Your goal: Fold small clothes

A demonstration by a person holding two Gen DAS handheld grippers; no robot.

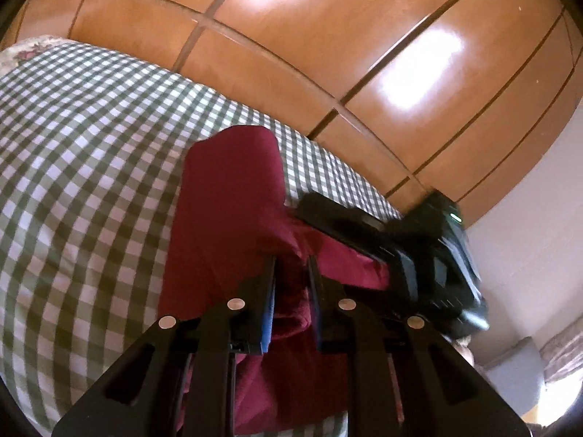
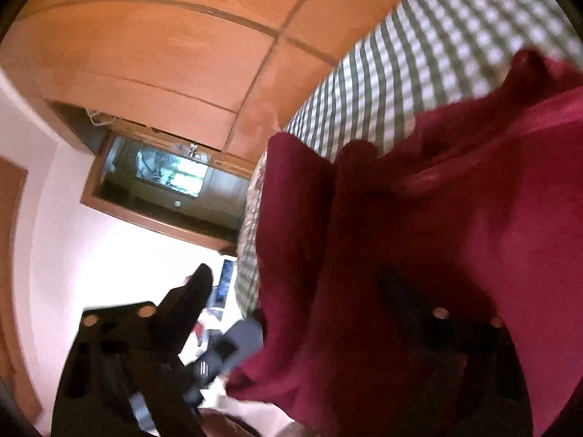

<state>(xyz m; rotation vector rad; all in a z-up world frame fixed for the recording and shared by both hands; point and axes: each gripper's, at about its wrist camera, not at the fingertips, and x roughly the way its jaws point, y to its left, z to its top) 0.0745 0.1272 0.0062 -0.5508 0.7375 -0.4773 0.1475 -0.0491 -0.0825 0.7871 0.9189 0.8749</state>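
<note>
Dark red garment (image 1: 226, 196) draped over a green-checked bed (image 1: 80, 138), left gripper (image 1: 291, 273) with fingers narrow and pinching a fold of its near edge, right gripper (image 2: 302, 291) with fingers wide, cloth between them unpressed, wooden wardrobe (image 1: 328, 36) beyond

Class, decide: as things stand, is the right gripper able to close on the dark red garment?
Probably yes. The right gripper is open, the dark red garment already drapes over one finger, and nothing blocks it; the left gripper pinches another fold.
</note>
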